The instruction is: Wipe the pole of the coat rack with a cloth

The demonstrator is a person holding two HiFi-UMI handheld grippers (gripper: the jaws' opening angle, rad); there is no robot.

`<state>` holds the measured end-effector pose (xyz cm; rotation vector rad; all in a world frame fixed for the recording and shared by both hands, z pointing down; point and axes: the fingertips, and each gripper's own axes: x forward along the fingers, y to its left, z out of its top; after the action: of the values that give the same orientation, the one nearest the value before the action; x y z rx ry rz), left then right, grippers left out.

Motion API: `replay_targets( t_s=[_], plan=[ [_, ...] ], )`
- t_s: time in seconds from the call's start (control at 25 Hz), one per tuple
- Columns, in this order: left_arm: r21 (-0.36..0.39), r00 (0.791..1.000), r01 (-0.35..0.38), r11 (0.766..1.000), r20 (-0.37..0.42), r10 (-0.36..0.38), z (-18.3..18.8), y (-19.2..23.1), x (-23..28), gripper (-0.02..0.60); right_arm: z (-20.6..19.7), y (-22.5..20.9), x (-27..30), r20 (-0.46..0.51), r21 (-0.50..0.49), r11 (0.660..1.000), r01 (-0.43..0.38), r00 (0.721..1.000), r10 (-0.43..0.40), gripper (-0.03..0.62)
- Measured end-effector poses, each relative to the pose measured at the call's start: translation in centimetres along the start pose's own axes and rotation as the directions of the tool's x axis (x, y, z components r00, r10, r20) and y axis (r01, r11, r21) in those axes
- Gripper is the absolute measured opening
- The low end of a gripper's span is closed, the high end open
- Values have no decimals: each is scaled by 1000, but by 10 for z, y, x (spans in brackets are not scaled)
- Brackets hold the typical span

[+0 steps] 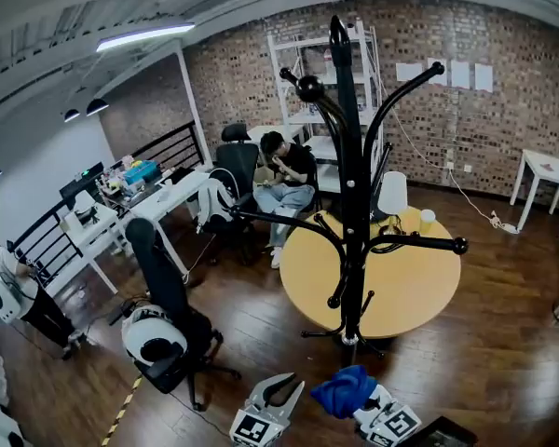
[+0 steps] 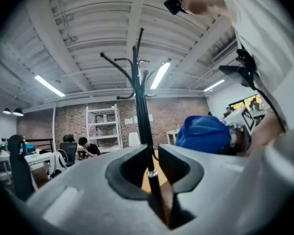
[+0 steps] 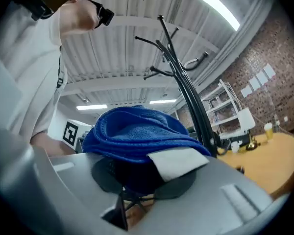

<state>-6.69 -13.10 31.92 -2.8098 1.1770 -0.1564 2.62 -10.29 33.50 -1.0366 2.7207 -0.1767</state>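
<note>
Fingers (image 3: pixel 178 189) likely gripping cloth (image 3: pixel 137 131), wooden floor (image 1: pixel 503 361), brickwork (image 1: pixel 503 128)

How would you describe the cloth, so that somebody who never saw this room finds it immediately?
Find the round yellow table; the black metal coat rack stands at its near edge. Just in front of the rack's base, the bunched blue terry cloth sits gripped in the right gripper. It is the only soft, bright blue thing there.
</note>
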Motion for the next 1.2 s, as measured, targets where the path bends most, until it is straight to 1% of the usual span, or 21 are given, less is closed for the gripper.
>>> replay_targets(
  t_s=[0.08, 0.16, 0.24, 0.28, 0.36, 0.44, 0.48, 0.6, 0.64, 0.72, 0.8, 0.84, 0.96, 1.04, 1.2],
  plan=[
    [-36, 999, 10, 999, 40, -8, 55, -2, -11, 64, 62, 7, -2, 35, -95, 995, 28, 999, -24, 98],
    [-47, 996, -24, 999, 85, 28, 97, 3, -20, 64, 114, 14, 0, 55, -168, 984, 56, 997, -47, 98],
    [-40, 992, -58, 998, 113, 62, 118, 5, -33, 64, 143, 24, -4, 78, -200, 975, 98, 993, -84, 98],
    [-40, 991, -57, 998, 118, 61, 123, 2, -39, 64, 151, 32, -7, 91, -193, 975, 114, 991, -98, 98],
    [-47, 992, -14, 999, 122, 20, 127, -6, -45, 64, 166, 47, -15, 109, -165, 975, 148, 985, -131, 98],
    [-51, 992, 23, 998, 124, -17, 138, -16, -52, 64, 175, 59, -32, 108, -143, 972, 185, 979, -171, 98],
    [-43, 992, 23, 999, 127, -18, 146, -22, -58, 64, 177, 67, -43, 107, -139, 970, 199, 977, -185, 98],
    [-9, 988, -29, 1000, 154, 30, 175, -38, -87, 64, 177, 91, -76, 84, -149, 967, 209, 977, -198, 98],
    [-5, 985, -49, 999, 163, 49, 179, -44, -98, 64, 178, 100, -86, 72, -155, 966, 209, 977, -200, 98],
    [-7, 985, -77, 997, 153, 77, 177, -62, -120, 64, 180, 118, -108, 65, -146, 968, 205, 978, -198, 98],
    [-21, 989, -83, 996, 123, 85, 169, -87, -135, 64, 184, 137, -132, 70, -124, 970, 207, 977, -200, 98],
    [-33, 989, -81, 996, 119, 84, 170, -102, -143, 64, 188, 147, -146, 72, -133, 969, 210, 977, -202, 98],
    [-48, 988, -61, 997, 141, 67, 176, -153, -166, 64, 197, 177, -188, 76, -218, 951, 221, 975, -209, 98],
    [-51, 989, -59, 997, 135, 66, 171, -183, -175, 64, 195, 186, -214, 83, -245, 939, 241, 970, -227, 98],
    [-75, 988, -78, 994, 127, 88, 167, -226, -181, 64, 185, 183, -244, 52, -228, 932, 282, 959, -278, 99]
  ],
)
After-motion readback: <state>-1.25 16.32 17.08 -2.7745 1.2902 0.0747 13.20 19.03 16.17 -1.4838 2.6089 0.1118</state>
